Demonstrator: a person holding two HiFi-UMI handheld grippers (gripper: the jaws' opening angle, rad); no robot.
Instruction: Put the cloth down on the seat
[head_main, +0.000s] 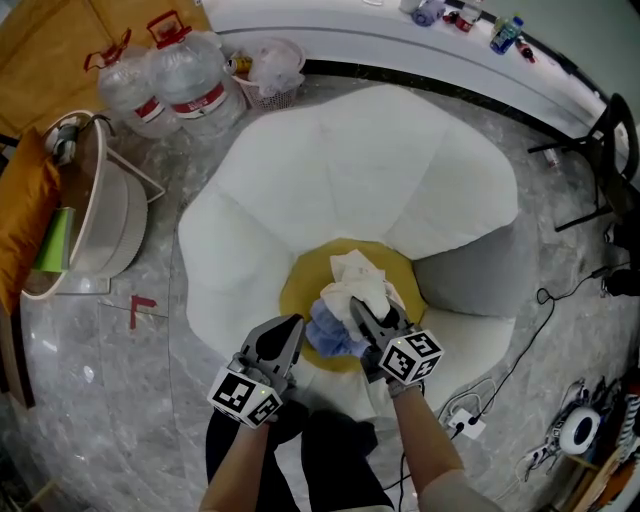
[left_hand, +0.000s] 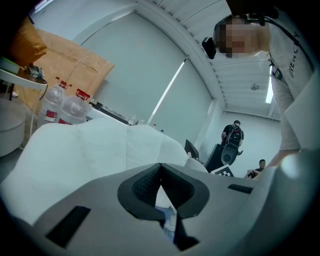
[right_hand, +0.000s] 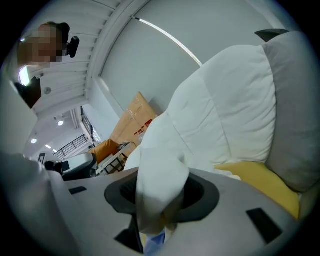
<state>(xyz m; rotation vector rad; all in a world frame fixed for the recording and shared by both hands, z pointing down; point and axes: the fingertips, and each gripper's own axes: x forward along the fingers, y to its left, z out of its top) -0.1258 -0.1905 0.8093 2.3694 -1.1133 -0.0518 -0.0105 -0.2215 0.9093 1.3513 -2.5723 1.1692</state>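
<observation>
The person is standing over a big white chair (head_main: 380, 170) and is holding both arms out low in front. The right arm (head_main: 425, 430) is reaching forward, a bit further than the left one. The left arm (head_main: 240, 465) is coming in from the lower left and is bending a little to the right.

The right gripper (head_main: 372, 312) is pointing up toward the back of the chair. Its tongs are squeezing a cream cloth (head_main: 358, 280), and in the right gripper view the cloth (right_hand: 160, 170) is bunching up thick between the two pads of the right gripper (right_hand: 160, 192).

The left gripper (head_main: 292, 328) is pointing up and to the right, at a blue cloth (head_main: 330, 335). In its own view the tongs of the left gripper (left_hand: 160, 172) are touching each other at the tips. A bit of blue and white is showing through the gap lower down, and I cannot tell if it is being pinched.

The cream cloth is lying on the yellow seat (head_main: 305, 280) in the middle of the chair. Its long way is running from the right gripper up toward the chair back. The blue cloth is lying just beside it, on the near left.

Each gripper is wearing a cube (head_main: 412, 357) with black and white squares. The water bottles (head_main: 190, 75) are wearing red labels (head_main: 195, 100), but the words are too small to read. A brown box (right_hand: 132, 122) is showing red print that I cannot read.
</observation>
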